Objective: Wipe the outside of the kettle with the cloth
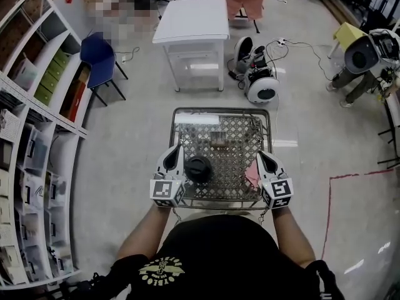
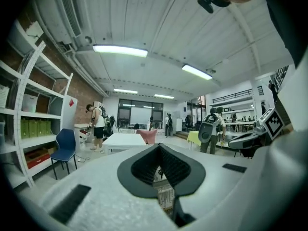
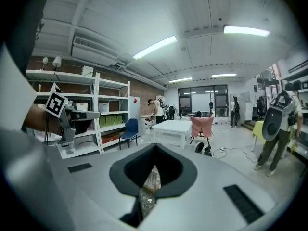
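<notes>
A black kettle sits in a wire-mesh cart, seen from above, just right of my left gripper. A pink cloth lies at the cart's right side, close beside my right gripper. Both grippers are held up over the cart's near end, pointing forward. In the left gripper view the left gripper has its tips together, with only cart mesh showing below. My right gripper is also shut, with no cloth between its tips. Neither the kettle nor the cloth shows in the gripper views.
The cart also holds a white sheet and a small brown box. Ahead stand a white table, a blue chair and a white round machine on the floor. Shelves line the left; a person stands right.
</notes>
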A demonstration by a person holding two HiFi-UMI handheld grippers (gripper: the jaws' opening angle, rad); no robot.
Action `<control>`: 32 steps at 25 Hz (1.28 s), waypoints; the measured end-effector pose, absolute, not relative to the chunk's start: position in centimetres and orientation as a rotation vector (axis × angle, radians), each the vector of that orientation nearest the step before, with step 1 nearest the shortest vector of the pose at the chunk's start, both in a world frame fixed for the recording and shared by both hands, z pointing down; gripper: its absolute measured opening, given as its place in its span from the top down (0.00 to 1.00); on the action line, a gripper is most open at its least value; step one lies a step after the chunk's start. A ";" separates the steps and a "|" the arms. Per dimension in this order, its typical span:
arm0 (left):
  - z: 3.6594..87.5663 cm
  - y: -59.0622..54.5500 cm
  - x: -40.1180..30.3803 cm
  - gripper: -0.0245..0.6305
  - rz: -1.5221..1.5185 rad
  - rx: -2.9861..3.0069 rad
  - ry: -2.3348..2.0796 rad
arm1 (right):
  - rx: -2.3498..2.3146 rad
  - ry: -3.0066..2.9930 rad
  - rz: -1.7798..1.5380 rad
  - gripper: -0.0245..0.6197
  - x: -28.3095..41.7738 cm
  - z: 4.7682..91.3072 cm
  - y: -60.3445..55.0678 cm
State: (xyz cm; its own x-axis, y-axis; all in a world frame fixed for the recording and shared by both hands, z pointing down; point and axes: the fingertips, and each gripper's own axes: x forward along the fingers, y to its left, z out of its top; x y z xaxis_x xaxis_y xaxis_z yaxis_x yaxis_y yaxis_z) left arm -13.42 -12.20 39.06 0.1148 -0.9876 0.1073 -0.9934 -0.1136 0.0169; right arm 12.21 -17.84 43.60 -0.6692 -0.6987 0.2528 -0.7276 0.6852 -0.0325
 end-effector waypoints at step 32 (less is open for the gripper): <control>22.0 -9.1 -17.7 0.97 0.008 2.614 -2.028 | 1.341 -2.826 -0.097 0.95 3.7 24.0 -13.7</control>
State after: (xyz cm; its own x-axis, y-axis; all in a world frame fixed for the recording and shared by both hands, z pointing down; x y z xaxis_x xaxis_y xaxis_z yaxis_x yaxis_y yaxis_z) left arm -17.71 -9.08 22.02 0.2538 -0.9623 -0.0979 -0.9615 -0.2400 -0.1336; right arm 3.72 -13.67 24.00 -0.6329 -0.7741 -0.0160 -0.7734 0.6310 0.0611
